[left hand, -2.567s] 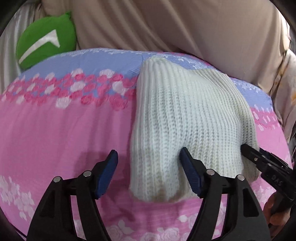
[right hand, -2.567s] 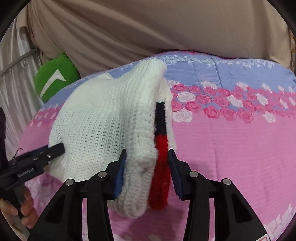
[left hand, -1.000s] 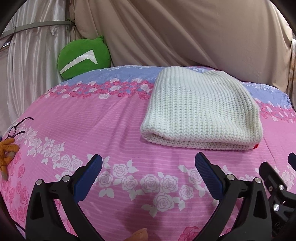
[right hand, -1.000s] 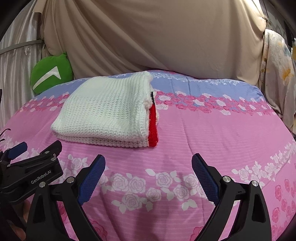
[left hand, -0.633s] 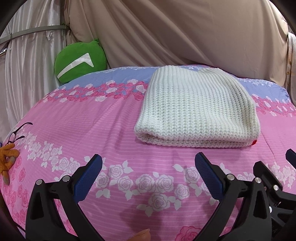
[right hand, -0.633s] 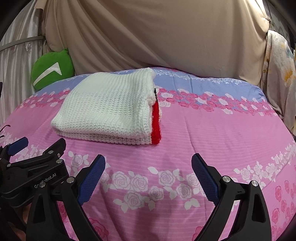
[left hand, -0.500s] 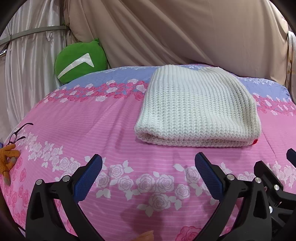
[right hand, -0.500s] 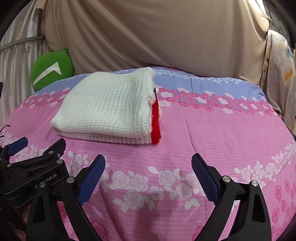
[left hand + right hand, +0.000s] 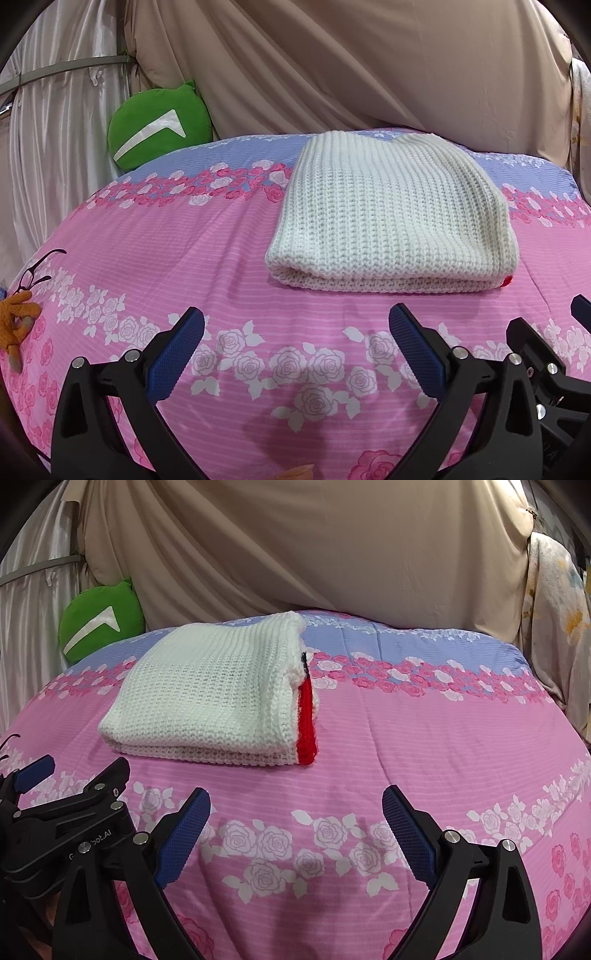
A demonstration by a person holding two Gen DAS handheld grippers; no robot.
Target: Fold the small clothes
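A white knitted garment (image 9: 391, 218) lies folded in a flat rectangle on the pink floral bed cover (image 9: 184, 266). In the right wrist view the garment (image 9: 214, 694) shows a red and black edge on its right side. My left gripper (image 9: 295, 343) is open and empty, held back from the garment's near edge. My right gripper (image 9: 295, 819) is open and empty, also short of the garment. Each gripper shows at the edge of the other's view.
A green round cushion (image 9: 159, 125) rests at the bed's far left against beige drapes (image 9: 332, 62). Eyeglasses (image 9: 37, 269) and an orange toy (image 9: 16, 317) lie at the left edge. A floral cloth (image 9: 554, 635) hangs at the right.
Both grippers let go of the garment, opened wide and drew back from it. In the last half second the views barely shift.
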